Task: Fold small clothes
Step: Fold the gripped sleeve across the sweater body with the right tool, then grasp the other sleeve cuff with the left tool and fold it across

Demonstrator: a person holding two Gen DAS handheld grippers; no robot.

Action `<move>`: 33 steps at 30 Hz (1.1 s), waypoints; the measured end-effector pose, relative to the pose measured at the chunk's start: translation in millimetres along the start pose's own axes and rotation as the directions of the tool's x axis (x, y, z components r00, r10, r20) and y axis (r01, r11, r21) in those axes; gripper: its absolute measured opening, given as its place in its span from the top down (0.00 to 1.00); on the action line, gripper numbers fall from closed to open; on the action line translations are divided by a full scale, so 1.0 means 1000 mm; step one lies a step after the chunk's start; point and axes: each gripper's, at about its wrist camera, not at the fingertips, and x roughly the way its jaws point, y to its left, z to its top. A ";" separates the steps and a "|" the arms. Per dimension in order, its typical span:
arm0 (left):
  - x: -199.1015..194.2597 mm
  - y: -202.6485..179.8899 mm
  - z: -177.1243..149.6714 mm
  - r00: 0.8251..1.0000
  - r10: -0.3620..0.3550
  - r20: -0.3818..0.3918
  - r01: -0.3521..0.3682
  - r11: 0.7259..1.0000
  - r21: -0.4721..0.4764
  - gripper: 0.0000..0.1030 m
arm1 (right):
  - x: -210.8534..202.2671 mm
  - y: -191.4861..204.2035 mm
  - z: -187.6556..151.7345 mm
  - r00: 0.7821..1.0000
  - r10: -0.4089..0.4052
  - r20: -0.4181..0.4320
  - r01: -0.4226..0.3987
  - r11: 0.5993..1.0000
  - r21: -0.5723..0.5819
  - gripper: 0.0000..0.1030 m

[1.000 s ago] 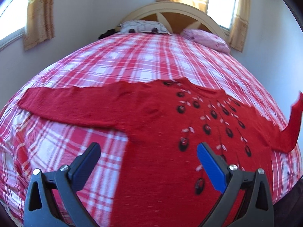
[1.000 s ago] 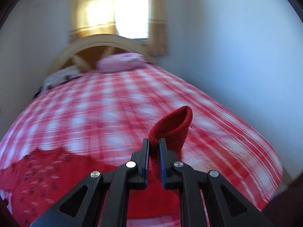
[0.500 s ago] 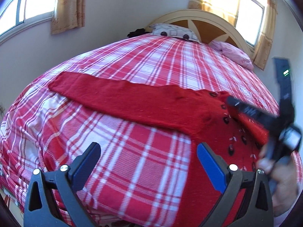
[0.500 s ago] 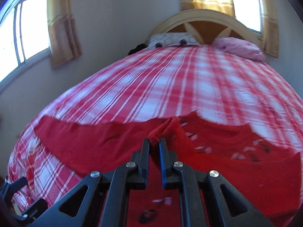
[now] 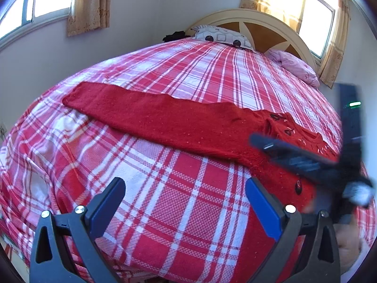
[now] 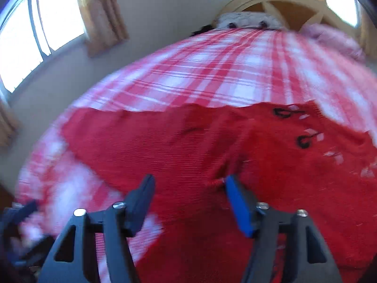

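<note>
A small red knitted sweater (image 5: 271, 165) with black cherry motifs lies flat on the plaid bed. Its left sleeve (image 5: 146, 115) stretches out to the left. My left gripper (image 5: 183, 200) is open and empty above the bedspread, just left of the sweater's body. My right gripper (image 6: 188, 195) is open low over the sweater (image 6: 259, 155), with the folded-over right sleeve's cuff (image 6: 216, 181) lying just beyond its fingers. In the left wrist view the right gripper (image 5: 261, 142) shows blurred at the right, over the sweater's chest.
The red and white plaid bedspread (image 5: 188, 70) covers the whole bed. Two pillows (image 5: 221, 36) lie by the curved headboard (image 5: 259, 21). Walls and curtained windows (image 5: 89, 2) surround the bed.
The right gripper carried the right sleeve's cuff leftward across the sweater, then opened and let it go. The left gripper swung left toward the left sleeve.
</note>
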 end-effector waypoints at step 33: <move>0.110 0.199 0.098 0.991 0.129 -0.024 -0.119 0.796 -0.593 0.19 | -0.023 -0.042 -0.050 0.978 -0.204 0.035 0.203 0.979 0.035 0.62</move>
